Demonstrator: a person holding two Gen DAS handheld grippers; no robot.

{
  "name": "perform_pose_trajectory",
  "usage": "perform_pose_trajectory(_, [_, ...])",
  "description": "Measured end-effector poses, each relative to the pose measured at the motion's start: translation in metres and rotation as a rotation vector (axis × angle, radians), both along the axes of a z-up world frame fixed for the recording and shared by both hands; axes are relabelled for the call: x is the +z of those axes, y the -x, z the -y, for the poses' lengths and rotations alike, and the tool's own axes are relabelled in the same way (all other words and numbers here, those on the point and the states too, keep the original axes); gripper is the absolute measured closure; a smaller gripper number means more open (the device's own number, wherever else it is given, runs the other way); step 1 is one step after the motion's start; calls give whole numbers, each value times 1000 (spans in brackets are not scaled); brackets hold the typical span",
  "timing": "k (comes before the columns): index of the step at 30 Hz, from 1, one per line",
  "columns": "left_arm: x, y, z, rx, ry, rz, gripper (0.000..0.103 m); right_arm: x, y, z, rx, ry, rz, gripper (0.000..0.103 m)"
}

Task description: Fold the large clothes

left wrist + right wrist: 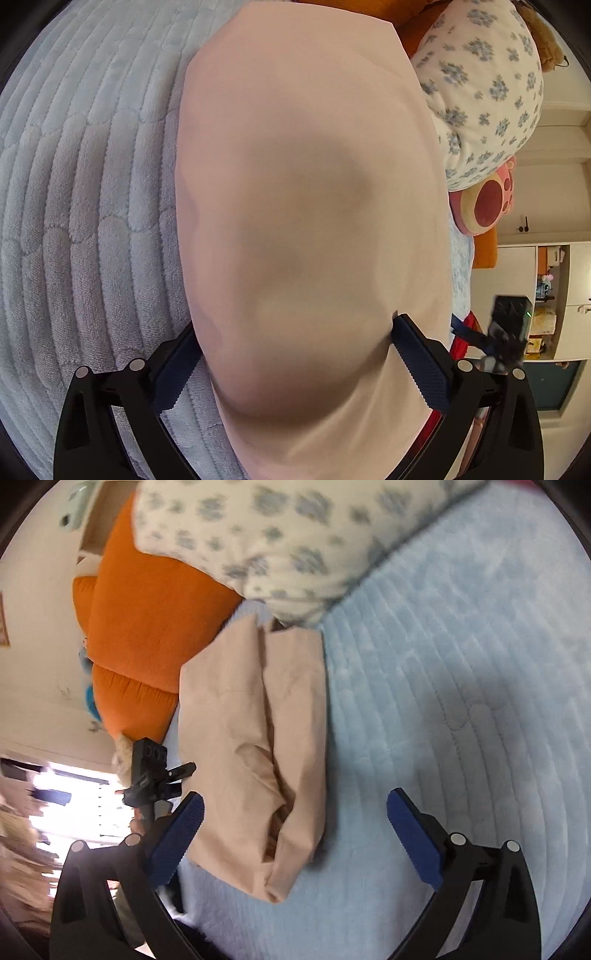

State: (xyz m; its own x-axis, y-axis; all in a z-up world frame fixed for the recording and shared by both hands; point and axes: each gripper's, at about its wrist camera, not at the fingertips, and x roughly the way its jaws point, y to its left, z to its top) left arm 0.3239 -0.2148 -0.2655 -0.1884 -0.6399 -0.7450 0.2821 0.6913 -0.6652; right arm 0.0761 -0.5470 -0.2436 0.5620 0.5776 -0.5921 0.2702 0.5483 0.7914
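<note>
**Peach garment folded on the blue bed, both grippers spread wide**

In the left wrist view we see the peach garment (310, 221) filling the middle of the frame, from the top edge down to the bottom. Our left gripper (291, 354) stands at its widest — the garment lies between the two blue pads, covering part of the left pad, but the pads do not press on it. To the left of the frame lies the ribbed pale blue bedspread (92, 221). In the upper right sits a floral pillow (487, 85), and below it a pink plush toy (484, 203).

In the right wrist view the same garment (255, 746) shows as a folded bundle in the centre-left of the frame, resting on the bedspread (461, 664). Our right gripper (295, 834) is also spread wide, with nothing gripped — the bundle's lower end lies just beside the left pad, and the right pad hangs over bare bedspread. Orange cushions (147, 627) sit in the upper left, touching the bundle's far edge, and the floral pillow (288, 535) crosses the top of the frame. The other handheld gripper (151, 771) shows at the left edge.
</note>
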Motion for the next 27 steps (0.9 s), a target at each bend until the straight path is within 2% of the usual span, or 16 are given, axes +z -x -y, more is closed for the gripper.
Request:
perform_pose_trajectory(2, [2,1,-4,-3,-10,18,2,-21,-14,1,39,-101,4,4])
perform_pose_trajectory(7, [-1,-4,2,6,5,6,2,-60,-46,-35,162,-218,-27,4])
perform_pose_trajectory(10, [-3,-7,5,0,13,3,2,-65,-61,-53,216,-205,-38,4])
perform_pose_trajectory(13, [-5,-9,7,-1,23,0,2,-65,-76,-65,245,-258,-27,4])
perform_pose_trajectory(17, [-5,-10,13,2,23,10,2,-61,-114,-90,295,-191,-53,4])
perform_pose_trajectory(21, [3,-10,20,7,-22,58,2,-53,-123,-98,305,-104,-80,9])
perform_pose_trajectory(23, [9,-9,23,-8,-51,97,2,-48,-114,-93,278,-78,-68,23])
perform_pose_trajectory(25, [15,-3,28,-17,-90,163,2,-48,-105,-92,242,-70,-49,31])
perform_pose_trajectory(27, [17,3,34,-15,-104,202,4,-47,-99,-98,237,-27,-46,34])
